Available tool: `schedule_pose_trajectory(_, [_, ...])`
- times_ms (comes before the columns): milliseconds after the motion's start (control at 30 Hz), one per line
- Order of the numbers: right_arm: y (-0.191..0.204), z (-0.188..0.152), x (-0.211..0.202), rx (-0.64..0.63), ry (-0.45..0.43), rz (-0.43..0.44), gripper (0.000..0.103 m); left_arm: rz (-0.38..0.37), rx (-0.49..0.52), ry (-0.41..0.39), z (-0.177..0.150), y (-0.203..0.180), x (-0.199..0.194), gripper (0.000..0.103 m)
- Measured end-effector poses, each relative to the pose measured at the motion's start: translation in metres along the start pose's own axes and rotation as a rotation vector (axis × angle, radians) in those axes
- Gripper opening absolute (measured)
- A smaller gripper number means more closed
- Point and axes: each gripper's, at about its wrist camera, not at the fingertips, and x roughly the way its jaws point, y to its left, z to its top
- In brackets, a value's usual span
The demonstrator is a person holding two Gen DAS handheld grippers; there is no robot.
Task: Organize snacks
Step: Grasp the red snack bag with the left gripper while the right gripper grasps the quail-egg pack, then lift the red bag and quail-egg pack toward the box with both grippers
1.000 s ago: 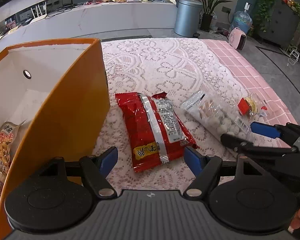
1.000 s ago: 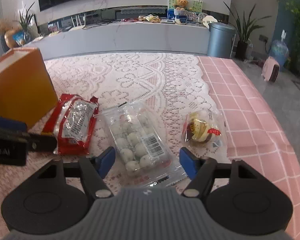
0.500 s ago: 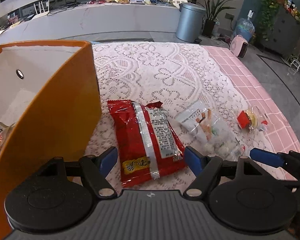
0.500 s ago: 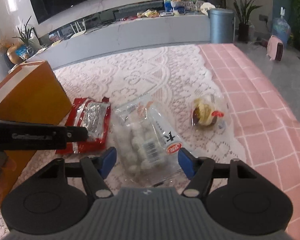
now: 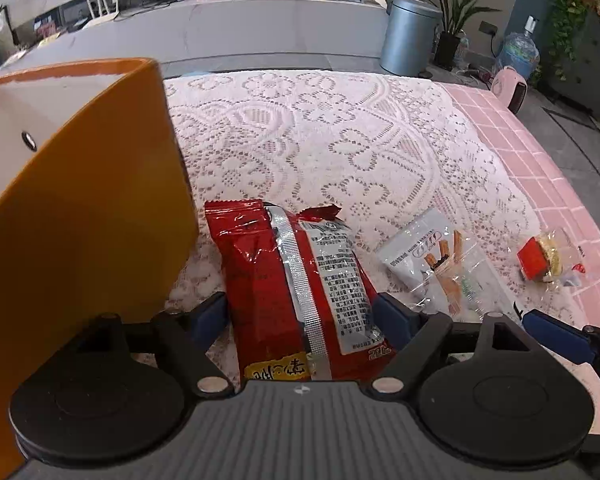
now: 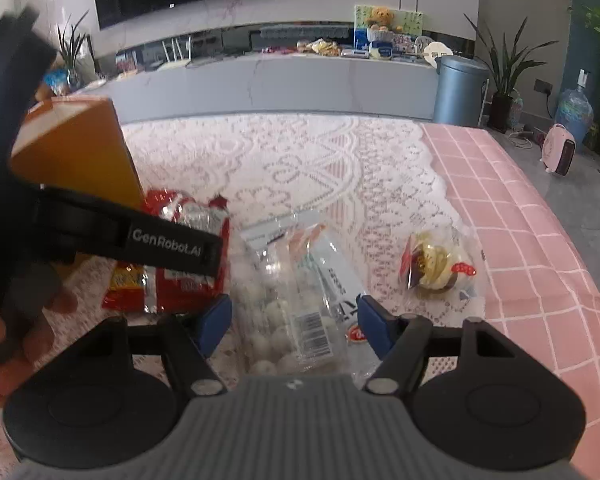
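Just right of the orange box [image 5: 80,216], the left gripper [image 5: 300,316] has closed in until its wide-open jaws straddle the red snack bag [image 5: 296,280], likely the next pick, while beyond it the right gripper [image 6: 294,318], also open and holding nothing, now brackets the clear bag of white balls [image 6: 288,320].

We see a glossy red foil packet [image 5: 296,280] w/ crinkled silver seam on white openwork lace cloth [image 5: 320,140] over pink checked cloth [image 6: 520,216]. Clear plastic bag [image 6: 300,312], shiny. Orange box [image 5: 80,220] smooth outside, matt white inside. Grey bin [image 5: 408,36] looks brushed metal.
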Motion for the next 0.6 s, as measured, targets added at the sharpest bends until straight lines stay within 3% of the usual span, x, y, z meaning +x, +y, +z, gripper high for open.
schedule_pose_trajectory(67, [0.001, -0.0016, 0.0022, -0.011, 0.002, -0.004, 0.067, 0.002, 0.012, 0.0, 0.0002, -0.0007, -0.0002, 0.095])
schedule_pose_trajectory(200, [0.0017, -0.0011, 0.0022, -0.013, -0.003, 0.006, 0.058, -0.013, 0.039, 0.007, 0.0022, -0.0021, -0.0007, 0.086])
schedule_pose_trajectory(600, [-0.0026, -0.0008, 0.0008, 0.023, 0.005, 0.014, 0.051, -0.04, 0.076, 0.012, -0.0008, -0.0007, -0.0084, 0.083])
